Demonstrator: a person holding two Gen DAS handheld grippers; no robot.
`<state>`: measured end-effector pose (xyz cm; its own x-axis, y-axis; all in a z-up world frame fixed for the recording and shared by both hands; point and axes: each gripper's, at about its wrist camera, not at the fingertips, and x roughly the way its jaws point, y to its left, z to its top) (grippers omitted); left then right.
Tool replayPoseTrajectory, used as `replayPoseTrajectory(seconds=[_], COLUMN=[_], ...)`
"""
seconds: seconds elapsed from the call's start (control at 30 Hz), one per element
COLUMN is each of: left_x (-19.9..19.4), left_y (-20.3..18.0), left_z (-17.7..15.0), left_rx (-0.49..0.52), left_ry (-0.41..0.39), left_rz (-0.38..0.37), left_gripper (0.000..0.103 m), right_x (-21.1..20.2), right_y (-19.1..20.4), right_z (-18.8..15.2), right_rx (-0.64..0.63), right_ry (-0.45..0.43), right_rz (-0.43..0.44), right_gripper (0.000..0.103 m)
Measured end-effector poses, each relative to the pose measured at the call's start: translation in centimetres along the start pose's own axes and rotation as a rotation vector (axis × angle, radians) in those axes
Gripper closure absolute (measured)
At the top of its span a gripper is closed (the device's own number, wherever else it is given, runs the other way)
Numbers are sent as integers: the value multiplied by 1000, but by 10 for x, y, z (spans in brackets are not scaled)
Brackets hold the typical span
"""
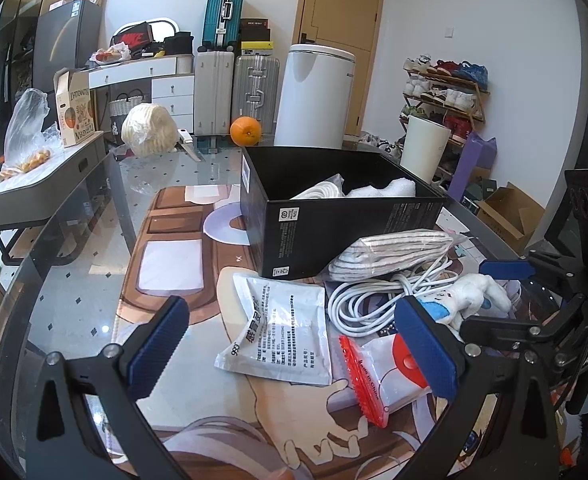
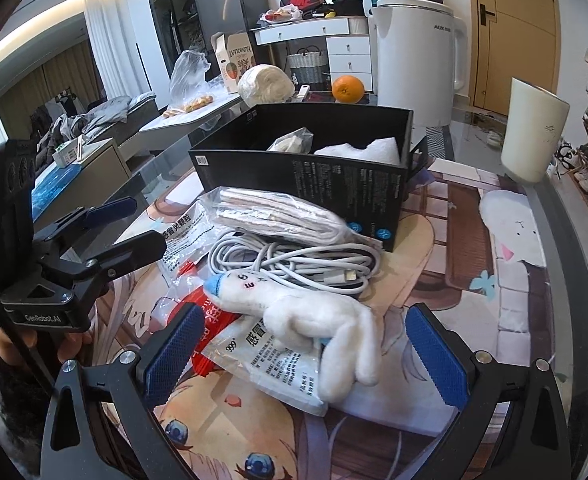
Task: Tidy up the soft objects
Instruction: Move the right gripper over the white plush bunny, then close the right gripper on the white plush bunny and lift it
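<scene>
A white plush toy [image 2: 313, 320] lies on sachet packets, between the fingers of my open right gripper [image 2: 305, 354], which do not touch it. Behind it are a coiled white cable [image 2: 294, 260] and a bagged striped cloth [image 2: 278, 212]. A black box [image 2: 294, 176] beyond them holds a white towel [image 2: 365, 148] and a bagged white item [image 2: 294, 142]. My left gripper [image 1: 294, 344] stands open over a white sachet [image 1: 278, 328], beside a red-edged packet [image 1: 377, 376]. The plush toy [image 1: 473, 296] and the right gripper [image 1: 493, 298] show at the right of the left wrist view.
A printed mat [image 1: 174, 264] covers the glass table. At the back stand an orange [image 2: 347, 89], a wrapped pale ball [image 2: 266, 84] and a white appliance [image 2: 413, 56]. A white cup [image 2: 533, 132] stands at the right edge. A person's hand [image 2: 6, 340] holds the left gripper [image 2: 134, 228].
</scene>
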<state>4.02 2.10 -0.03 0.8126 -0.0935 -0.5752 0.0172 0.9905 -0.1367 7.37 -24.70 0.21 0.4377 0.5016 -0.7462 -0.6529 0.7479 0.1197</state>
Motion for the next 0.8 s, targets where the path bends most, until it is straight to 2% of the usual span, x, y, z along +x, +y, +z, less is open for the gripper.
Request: replayPoseTrajectory(seconds=[0.5, 0.8], left_x=[0, 0], left_y=[0, 0], left_z=[-2, -2], left_rx=[-3, -2], left_ry=[1, 1], left_rz=[-5, -5], left_gripper=[0, 0], right_x=[20, 18], right_y=[7, 7], right_z=[3, 4], right_rx=[-27, -29], right_ry=[40, 11], right_rz=[-48, -37], right_gripper=[1, 2])
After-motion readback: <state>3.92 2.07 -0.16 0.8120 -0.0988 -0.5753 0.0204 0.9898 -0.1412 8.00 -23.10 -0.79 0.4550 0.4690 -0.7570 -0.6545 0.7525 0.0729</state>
